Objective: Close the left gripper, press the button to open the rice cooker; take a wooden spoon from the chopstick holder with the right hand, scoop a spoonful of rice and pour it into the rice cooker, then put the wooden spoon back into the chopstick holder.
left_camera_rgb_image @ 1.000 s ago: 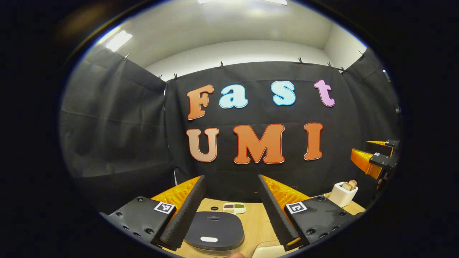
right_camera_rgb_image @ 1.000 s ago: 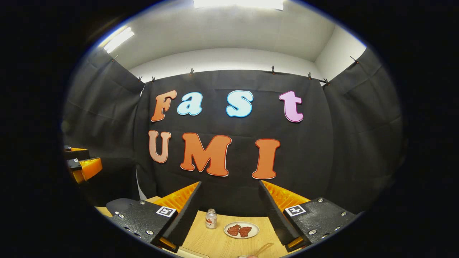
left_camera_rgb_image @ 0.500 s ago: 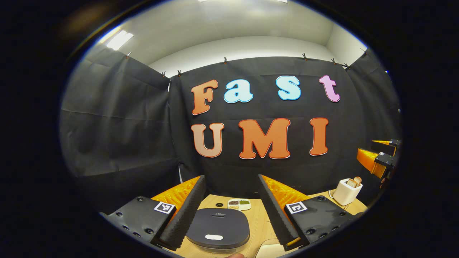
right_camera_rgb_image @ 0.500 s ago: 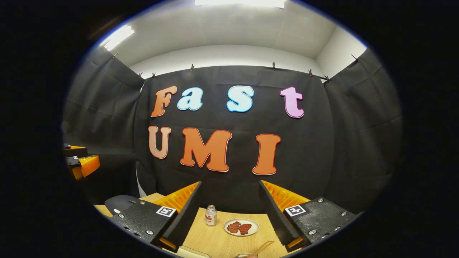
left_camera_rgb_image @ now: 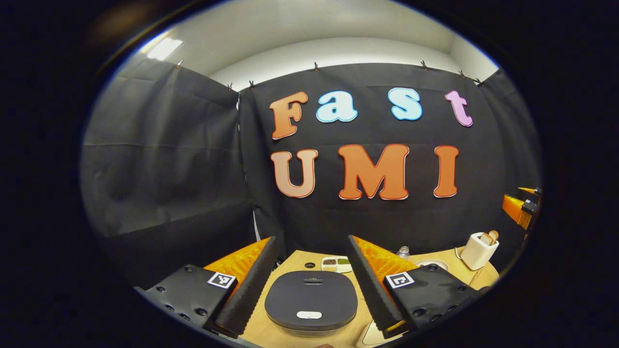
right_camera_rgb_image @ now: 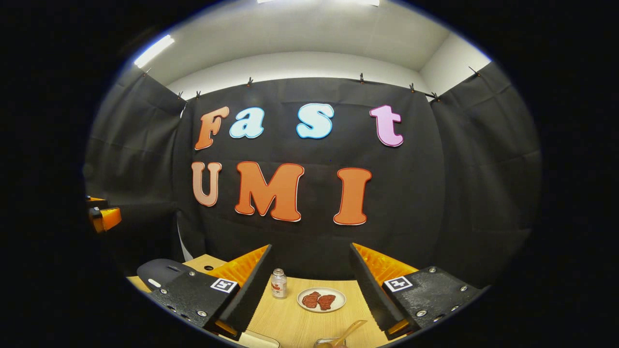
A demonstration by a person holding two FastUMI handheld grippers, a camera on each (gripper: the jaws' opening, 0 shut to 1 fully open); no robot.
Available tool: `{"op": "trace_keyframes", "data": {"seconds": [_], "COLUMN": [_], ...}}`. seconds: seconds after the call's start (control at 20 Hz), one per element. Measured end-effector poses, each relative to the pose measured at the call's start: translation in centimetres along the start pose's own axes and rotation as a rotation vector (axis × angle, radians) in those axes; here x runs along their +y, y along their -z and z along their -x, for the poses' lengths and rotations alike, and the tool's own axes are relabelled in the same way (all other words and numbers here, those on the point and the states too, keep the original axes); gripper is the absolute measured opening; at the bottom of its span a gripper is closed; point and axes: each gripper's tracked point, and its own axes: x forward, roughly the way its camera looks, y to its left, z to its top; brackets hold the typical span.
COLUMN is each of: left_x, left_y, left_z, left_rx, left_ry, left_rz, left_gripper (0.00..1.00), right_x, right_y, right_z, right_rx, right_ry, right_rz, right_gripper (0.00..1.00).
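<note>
Dark rice cooker (left_camera_rgb_image: 311,304) lies between the wide-apart left gripper (left_camera_rgb_image: 312,285) fingers, untouched

I'm holding the left hand-held gripper (left_camera_rgb_image: 309,285) level w/ jaws spread wide, nothing btwn them. I'm keeping the right hand-held gripper (right_camera_rgb_image: 309,290) level too, jaws wide apart, both pointing fwd, gripping nothing.
</note>
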Motion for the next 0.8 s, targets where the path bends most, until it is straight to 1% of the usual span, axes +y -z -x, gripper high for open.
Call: {"op": "trace_keyframes", "data": {"seconds": [0.15, 0.2, 0.25, 0.3, 0.35, 0.45, 0.5, 0.55, 0.6, 0.65, 0.7, 0.75, 0.8], "left_x": [1.1, 1.4, 1.3, 1.4, 2.3, 3.7, 3.8, 3.6, 3.4, 3.3, 3.6, 4.0, 3.7], "left_y": [2.7, 3.2, 3.9, 5.1, 6.0, 8.4, 9.7, 11.0, 12.2, 13.1, 14.0, 15.2, 16.0], "left_z": [-1.1, -1.9, -2.2, -2.6, -3.0, -3.6, -3.8, -3.8, -3.7, -3.6, -3.8, -4.1, -4.1], "left_rx": [0.096, 0.121, 0.152, 0.194, 0.227, 0.336, 0.386, 0.439, 0.494, 0.545, 0.590, 0.627, 0.656], "left_ry": [-0.020, -0.018, -0.003, 0.009, -0.008, -0.033, -0.032, -0.016, -0.001, 0.007, 0.005, -0.003, 0.010], "left_rz": [-0.006, 0.005, 0.024, 0.036, 0.054, 0.086, 0.107, 0.132, 0.165, 0.192, 0.215, 0.227, 0.237], "left_gripper": [0.69, 0.61, 0.54, 0.46, 0.39, 0.10, 0.01, 0.05, 0.06, 0.05, 0.06, 0.05, 0.05], "right_x": [-0.4, -0.6, -0.7, -0.9, -0.9, -0.4, -0.2, -0.3, -0.4, -0.5, -0.6, -0.7, -0.8], "right_y": [0.5, 0.7, 0.9, 1.0, 1.1, 1.6, 1.7, 1.8, 1.9, 2.0, 2.2, 2.5, 2.9], "right_z": [-0.2, -0.3, -0.5, -0.5, -0.6, -0.8, -1.0, -1.0, -1.1, -1.0, -1.0, -1.0, -1.0], "right_rx": [0.010, 0.016, 0.018, 0.021, 0.024, 0.037, 0.040, 0.041, 0.041, 0.044, 0.050, 0.056, 0.064], "right_ry": [0.008, 0.010, 0.013, 0.018, 0.018, 0.000, -0.004, 0.000, 0.001, 0.002, 0.006, 0.011, 0.017], "right_rz": [0.012, 0.020, 0.028, 0.036, 0.040, 0.042, 0.041, 0.043, 0.047, 0.052, 0.059, 0.067, 0.076], "right_gripper": [0.94, 0.93, 0.95, 0.94, 0.95, 0.95, 0.95, 0.95, 0.97, 0.97, 0.95, 0.95, 0.95]}}
